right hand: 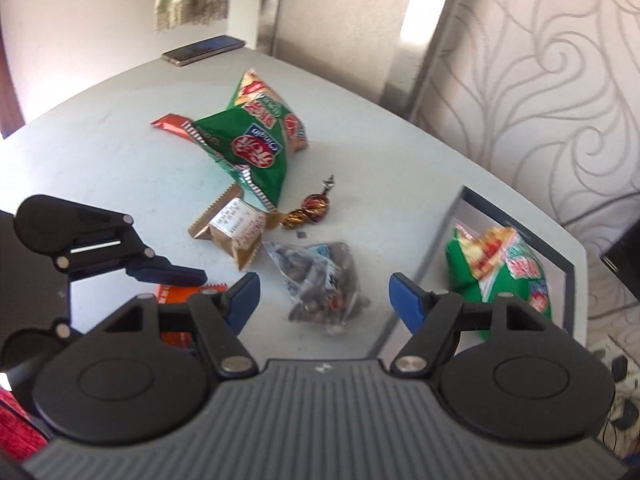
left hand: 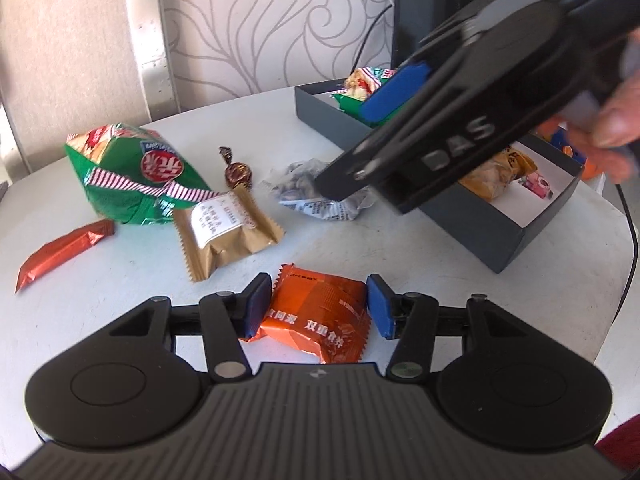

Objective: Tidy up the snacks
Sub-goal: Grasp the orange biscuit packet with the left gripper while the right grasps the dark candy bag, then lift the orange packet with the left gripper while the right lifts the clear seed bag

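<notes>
My left gripper is open, its blue pads on either side of an orange snack packet lying on the white table; they look close to it but not clamped. My right gripper is open and empty above a clear bag of dark nuts, which also shows in the left wrist view. A dark grey box at the right holds a green bag and other snacks. A green chip bag, a tan packet, a red stick and a brown candy lie loose.
A phone lies at the table's far edge. A patterned wall and a metal strip stand behind the table. A black monitor and cables stand behind the box. The table's rounded edge drops off at the right.
</notes>
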Motion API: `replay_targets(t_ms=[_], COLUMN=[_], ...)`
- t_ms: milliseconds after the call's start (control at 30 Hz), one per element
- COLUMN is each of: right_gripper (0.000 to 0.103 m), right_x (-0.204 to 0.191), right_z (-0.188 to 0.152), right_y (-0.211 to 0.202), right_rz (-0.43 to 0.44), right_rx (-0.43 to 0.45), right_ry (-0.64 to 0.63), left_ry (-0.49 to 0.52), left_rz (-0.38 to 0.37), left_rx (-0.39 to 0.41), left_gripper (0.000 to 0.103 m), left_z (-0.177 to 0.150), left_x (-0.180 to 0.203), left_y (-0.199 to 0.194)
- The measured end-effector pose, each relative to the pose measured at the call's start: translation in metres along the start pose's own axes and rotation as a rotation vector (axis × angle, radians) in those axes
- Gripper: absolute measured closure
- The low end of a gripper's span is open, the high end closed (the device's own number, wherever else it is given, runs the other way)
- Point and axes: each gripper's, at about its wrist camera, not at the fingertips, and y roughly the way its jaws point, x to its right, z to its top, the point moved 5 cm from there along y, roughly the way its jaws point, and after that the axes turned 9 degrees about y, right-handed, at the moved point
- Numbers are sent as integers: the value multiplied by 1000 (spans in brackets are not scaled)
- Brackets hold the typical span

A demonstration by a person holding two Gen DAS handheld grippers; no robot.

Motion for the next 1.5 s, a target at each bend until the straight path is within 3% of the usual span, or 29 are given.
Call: replay_targets(t_ms=[200,367,500,767,1000,1367,1500], right_gripper=[30,29,39,44,44,44,44], right_x=[8,19,21,12,1,-41,-57], right_z=[1,2,3,-9,-23,-40,-43], right_y=[40,59,61,47,36,18,14], right_rz=[5,70,118,59,2,-58,-73], right_rx=[-84,-117,-148,-147,-149,-141,-138], right_ry=[-23,71,151,186,269,358,367], left_ry=[-14,-21,-23,2,46,134,143], left_rz=[12,18,14,-11,-58,-112,-107], left_rx=[-9,-12,-15,-11,-2,-13,-19], left_gripper=[44,40,35,35,43,43,38], left_z=[-1,-2,-2,-3,-8,-35,-38], left_x=[-3,-8,-10,-13,-15,-23,-25], left_y=[-2,-2,-1,-1,-7,-38,-42])
